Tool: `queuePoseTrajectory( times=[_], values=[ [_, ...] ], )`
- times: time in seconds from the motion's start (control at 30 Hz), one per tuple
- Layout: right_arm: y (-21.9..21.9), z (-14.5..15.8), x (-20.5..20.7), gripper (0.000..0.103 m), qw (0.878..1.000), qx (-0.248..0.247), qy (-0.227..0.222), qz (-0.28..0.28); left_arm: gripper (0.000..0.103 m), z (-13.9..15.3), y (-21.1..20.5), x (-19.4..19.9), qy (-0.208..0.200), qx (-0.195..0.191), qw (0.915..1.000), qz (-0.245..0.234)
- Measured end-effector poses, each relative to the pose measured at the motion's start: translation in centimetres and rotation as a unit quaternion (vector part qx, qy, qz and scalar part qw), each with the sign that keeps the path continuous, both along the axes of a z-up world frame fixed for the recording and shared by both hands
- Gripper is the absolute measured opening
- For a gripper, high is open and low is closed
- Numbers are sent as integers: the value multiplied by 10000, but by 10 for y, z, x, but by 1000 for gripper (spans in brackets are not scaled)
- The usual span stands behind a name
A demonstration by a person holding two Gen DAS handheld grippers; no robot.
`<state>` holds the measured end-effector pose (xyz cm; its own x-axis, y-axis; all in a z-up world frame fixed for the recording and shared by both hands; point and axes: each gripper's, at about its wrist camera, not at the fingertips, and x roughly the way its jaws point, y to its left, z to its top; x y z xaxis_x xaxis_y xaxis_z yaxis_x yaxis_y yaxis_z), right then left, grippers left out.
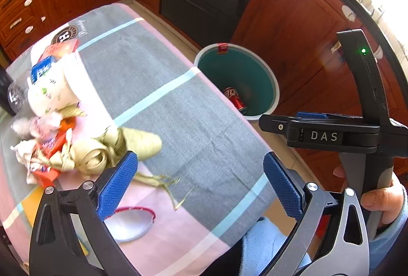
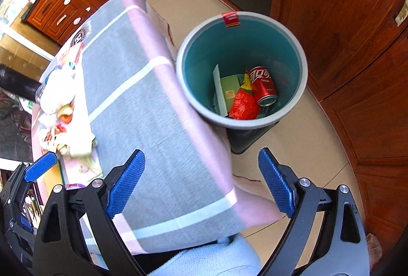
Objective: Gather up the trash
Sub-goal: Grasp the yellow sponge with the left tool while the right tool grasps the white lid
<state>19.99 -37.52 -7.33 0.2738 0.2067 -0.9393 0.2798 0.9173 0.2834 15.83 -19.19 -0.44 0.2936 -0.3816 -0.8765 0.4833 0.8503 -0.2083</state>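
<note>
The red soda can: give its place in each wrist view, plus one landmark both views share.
Left wrist view: the red soda can lies right of centre, low in the bin, partly cut off by the table edge.
Right wrist view: the can lies upper right of centre, on the bin's bottom beside a red wrapper.
Shared landmark: the red tag on the bin's far rim.

Table [image 1: 178, 102], checked cloth: trash pile [image 1: 63, 123]; floor: bin [image 2: 241, 69].

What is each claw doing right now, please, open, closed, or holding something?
Left claw: open, holding nothing, above the table.
Right claw: open, holding nothing, near the trash bin.
</note>
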Motion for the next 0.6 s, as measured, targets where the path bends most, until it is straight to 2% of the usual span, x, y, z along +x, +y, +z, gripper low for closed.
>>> queuePoseTrajectory(
  times=[0.27,0.6],
  values=[
    [50,14,-4,86,9992,-132,-58,378,99,-3,58,-19,-35,-84,9992,378],
    [142,10,-5,86,9934,-13,67,1144,99,-21,152,-34,-46,186,9926,1197]
  ],
)
